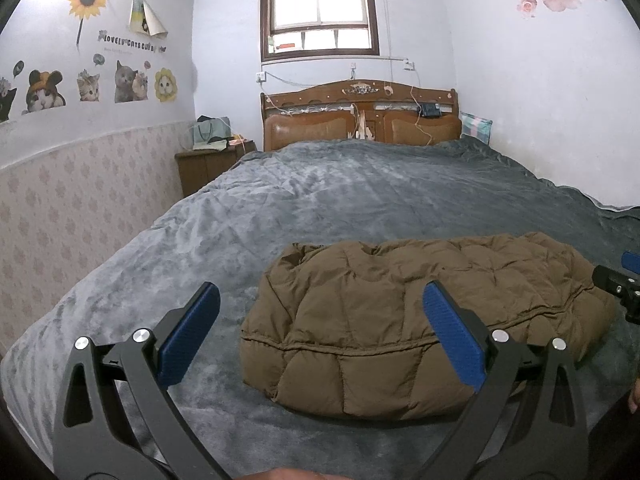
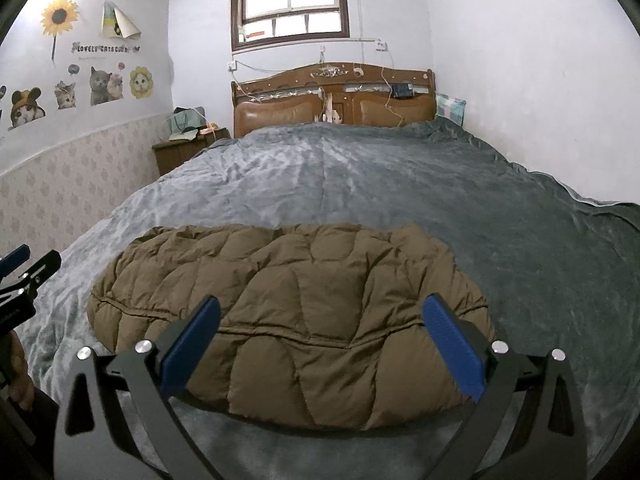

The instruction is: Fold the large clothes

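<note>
A brown quilted puffer jacket (image 1: 400, 312) lies folded into a compact bundle on the grey bed cover (image 1: 280, 208), near the bed's front edge. It also shows in the right wrist view (image 2: 300, 300). My left gripper (image 1: 320, 304) is open and empty, held just in front of the jacket's left part. My right gripper (image 2: 320, 316) is open and empty, held just in front of the jacket's middle. The right gripper's tip shows at the right edge of the left wrist view (image 1: 624, 280); the left gripper's tip shows at the left edge of the right wrist view (image 2: 20, 276).
A wooden headboard (image 1: 360, 116) stands at the far end under a window (image 1: 320, 12). A wooden nightstand (image 1: 208, 164) with a bag stands far left. A checked pillow (image 1: 476, 126) lies far right. Walls close both sides of the bed.
</note>
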